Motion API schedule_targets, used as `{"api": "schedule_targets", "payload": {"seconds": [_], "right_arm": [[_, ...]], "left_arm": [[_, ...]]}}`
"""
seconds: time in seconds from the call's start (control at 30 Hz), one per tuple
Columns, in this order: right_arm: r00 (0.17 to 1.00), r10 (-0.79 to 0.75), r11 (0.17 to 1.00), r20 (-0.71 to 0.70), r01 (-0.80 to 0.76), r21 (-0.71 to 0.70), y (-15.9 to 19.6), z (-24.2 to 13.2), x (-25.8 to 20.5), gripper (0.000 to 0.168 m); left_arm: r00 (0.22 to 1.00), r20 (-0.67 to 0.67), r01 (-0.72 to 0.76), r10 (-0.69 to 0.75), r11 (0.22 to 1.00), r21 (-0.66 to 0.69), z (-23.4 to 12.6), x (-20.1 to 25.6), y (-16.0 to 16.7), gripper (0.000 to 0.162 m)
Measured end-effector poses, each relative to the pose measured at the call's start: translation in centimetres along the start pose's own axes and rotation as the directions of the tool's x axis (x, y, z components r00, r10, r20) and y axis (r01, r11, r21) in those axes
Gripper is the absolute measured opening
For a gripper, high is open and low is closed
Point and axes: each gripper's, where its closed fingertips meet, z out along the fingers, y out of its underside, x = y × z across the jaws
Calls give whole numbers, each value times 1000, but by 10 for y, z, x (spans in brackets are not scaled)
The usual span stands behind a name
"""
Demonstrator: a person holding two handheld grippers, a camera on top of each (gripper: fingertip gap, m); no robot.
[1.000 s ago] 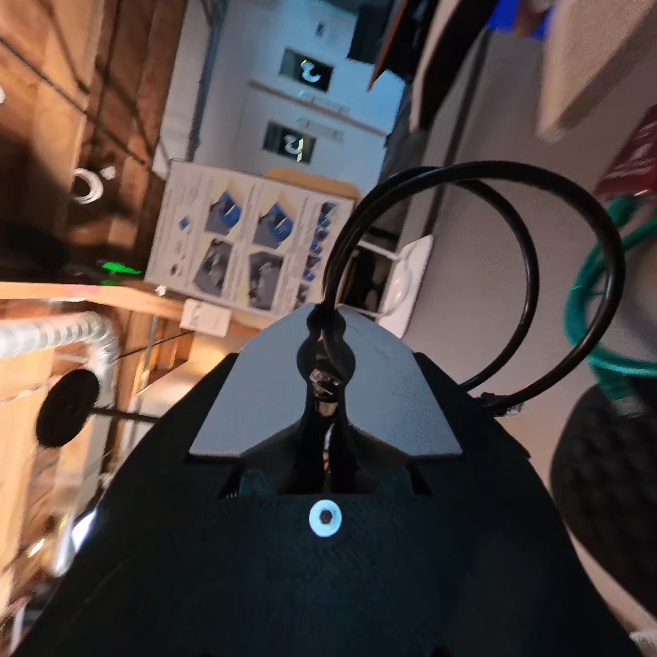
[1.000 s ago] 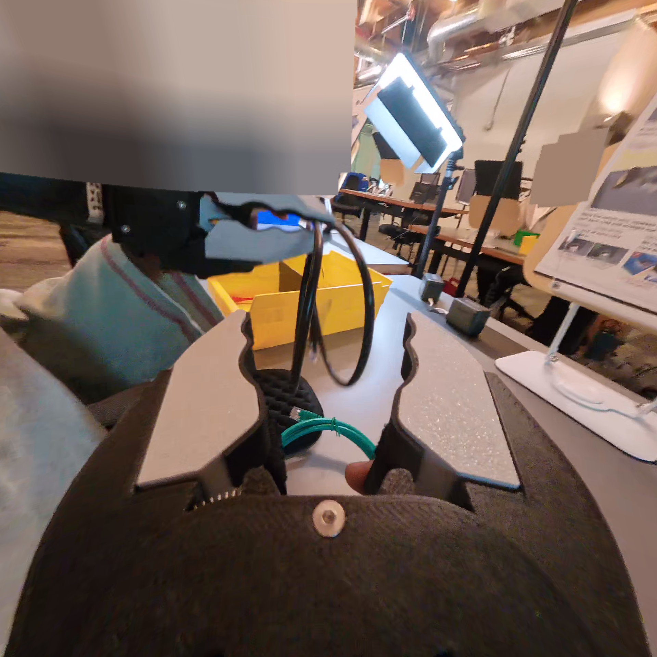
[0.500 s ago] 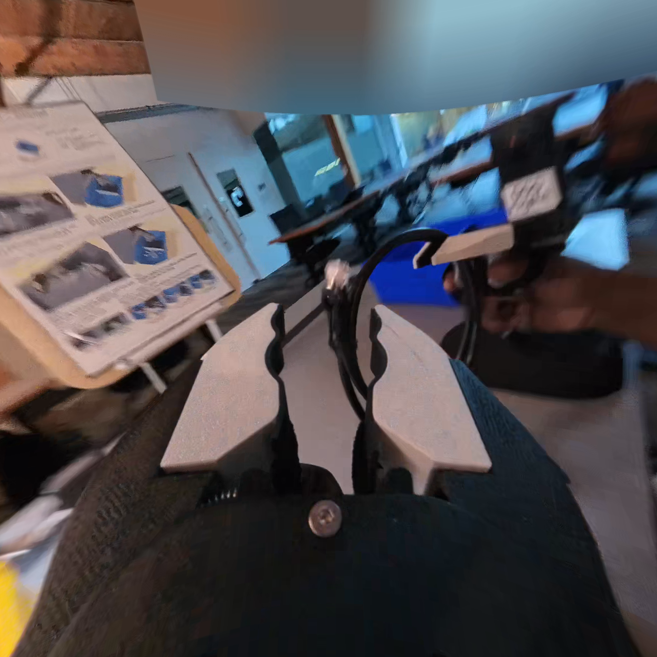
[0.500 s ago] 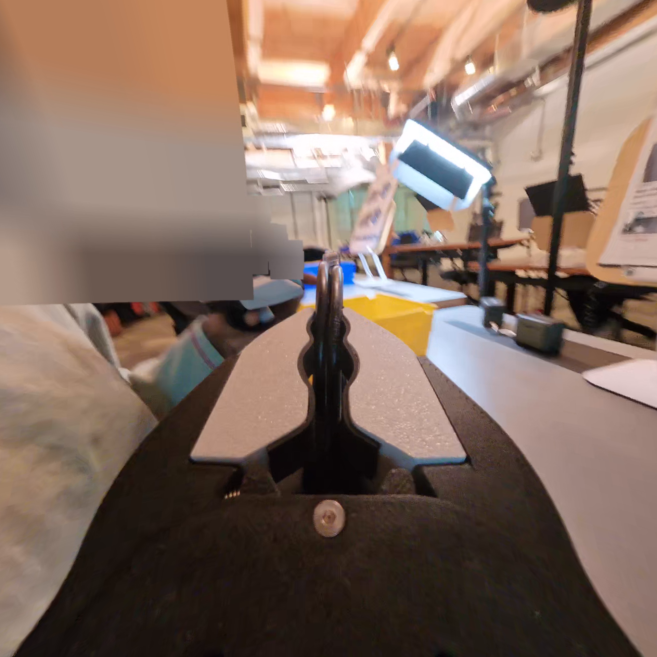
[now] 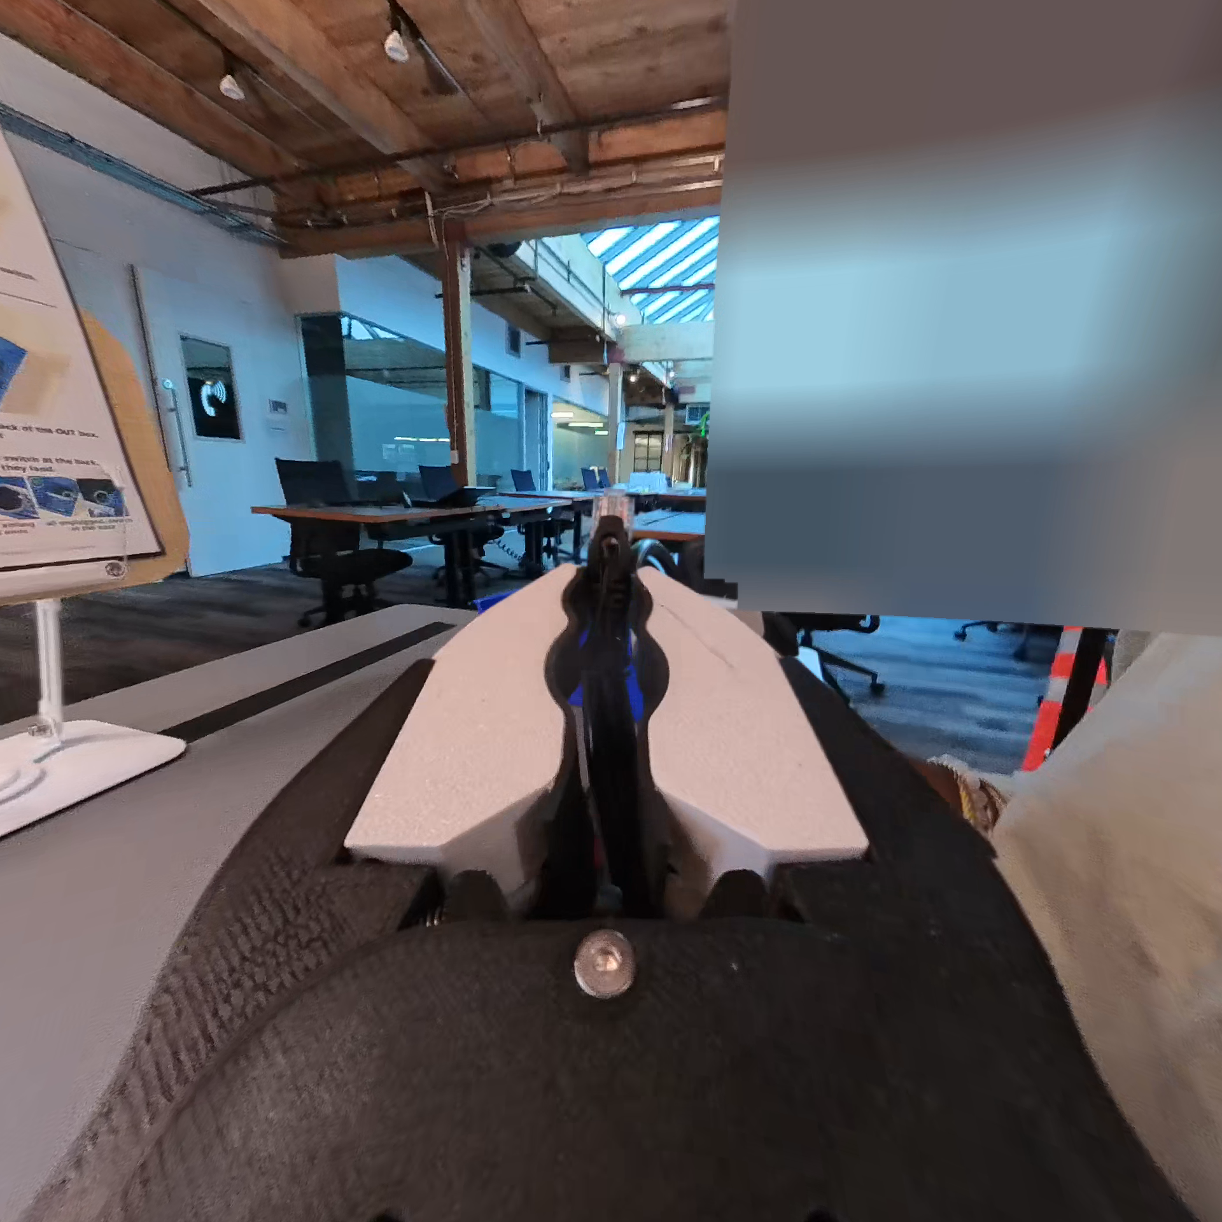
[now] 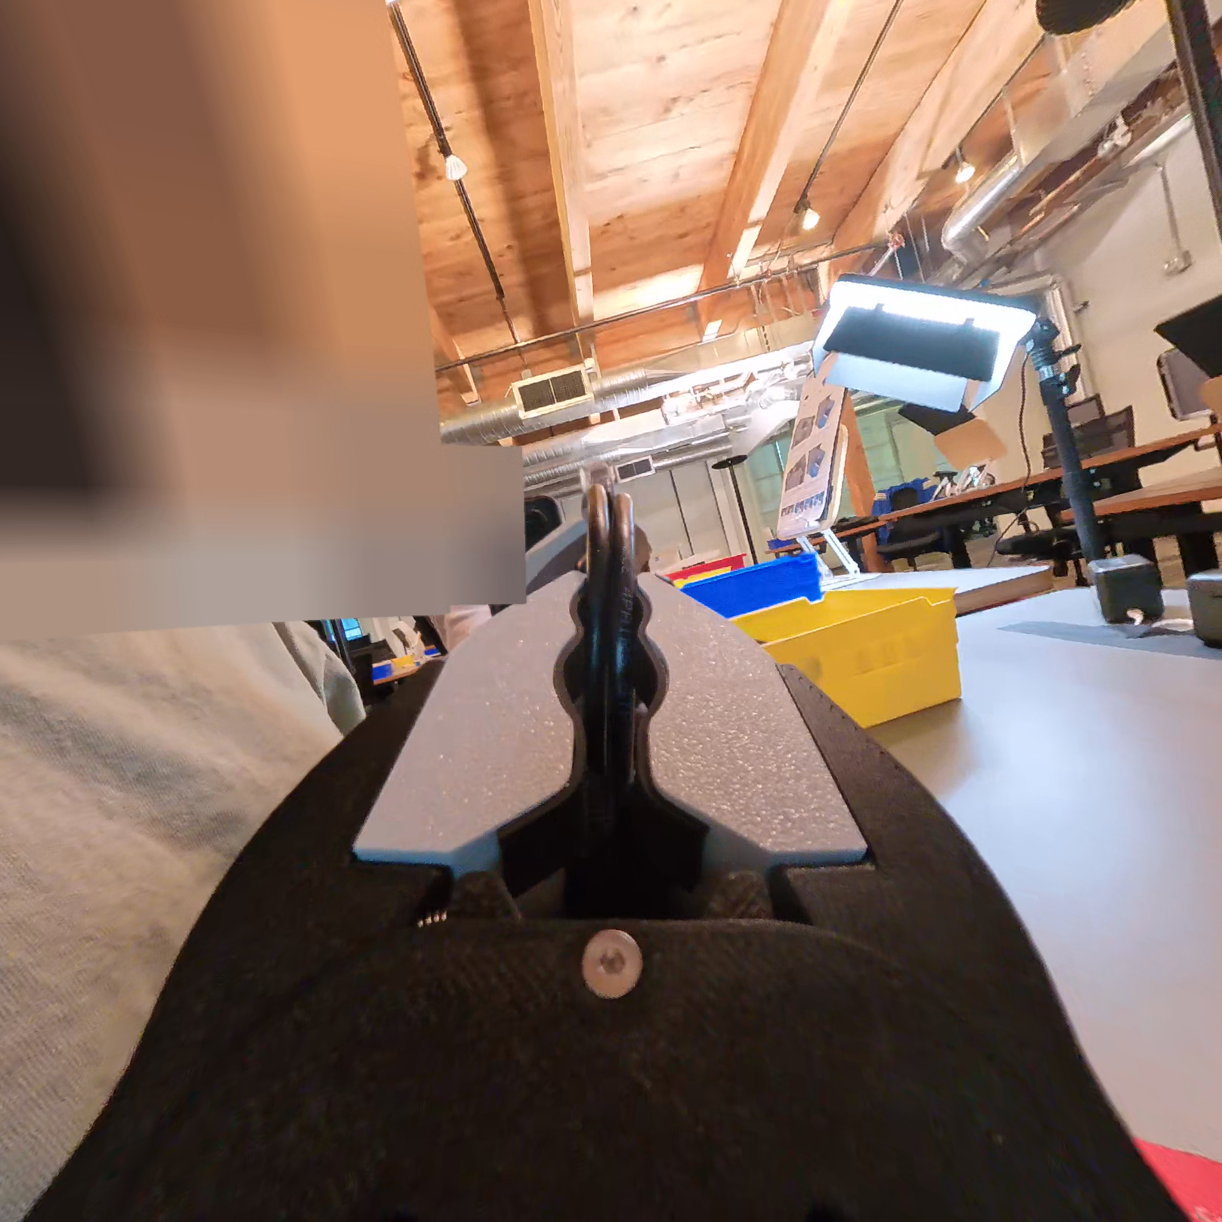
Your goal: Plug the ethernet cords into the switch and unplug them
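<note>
Ethernet cord (image 5: pixel 607 721), black, sits at frame centre in the left wrist view, pinched between the pressed-together fingers of the left hand-held gripper (image 5: pixel 607 595); its clear plug (image 5: pixel 611 508) projects just past the fingertips. In the right wrist view, two black cord strands (image 6: pixel 611 635) are pinched side by side in the right hand-held gripper (image 6: pixel 611 582), also at frame centre, held above the grey desk (image 6: pixel 1071 760). Yellow bin (image 6: pixel 873 654) stands on the desk at mid right, blue bin (image 6: pixel 754 585) just behind it. Lit panel lamp (image 6: pixel 919 344) at upper right. Poster stand (image 5: pixel 59 423) at left edge of the left wrist view.
</note>
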Motion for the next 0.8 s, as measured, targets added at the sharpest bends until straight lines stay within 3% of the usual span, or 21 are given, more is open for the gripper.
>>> {"api": "schedule_targets", "payload": {"seconds": [0.2,0.33,0.37,0.47,0.5,0.57,0.67,0.73,0.8], "right_arm": [[997,62,991,-43,-67,-116,20,6,8,9],[979,160,984,-126,-169,-58,20,2,24,11],[972,177,983,-152,-183,-30,18,0,30,17],[947,195,981,-254,-194,31,13,-9,47,56],[943,142,989,-301,-145,12,12,-12,52,62],[918,-157,983,-365,108,-150,16,-11,51,62],[742,-621,757,-254,483,-440,31,5,35,72],[557,-820,532,-132,656,-535,41,15,25,77],[334,-943,270,7,774,-573,54,23,15,72]], "left_arm": [[979,22,202,-204,977,67,-7,-18,-5,11],[934,42,352,-355,935,50,-7,-28,5,11],[922,55,379,-384,922,83,-8,-33,3,12],[856,115,462,-503,846,265,-22,-59,-10,11],[824,150,476,-546,812,337,-30,-70,-13,11],[780,188,486,-597,766,421,-42,-84,-14,11],[739,230,484,-633,736,473,-48,-92,-13,11],[710,241,496,-662,713,496,-49,-95,-12,11],[672,244,526,-699,683,507,-48,-97,-9,11]]}}
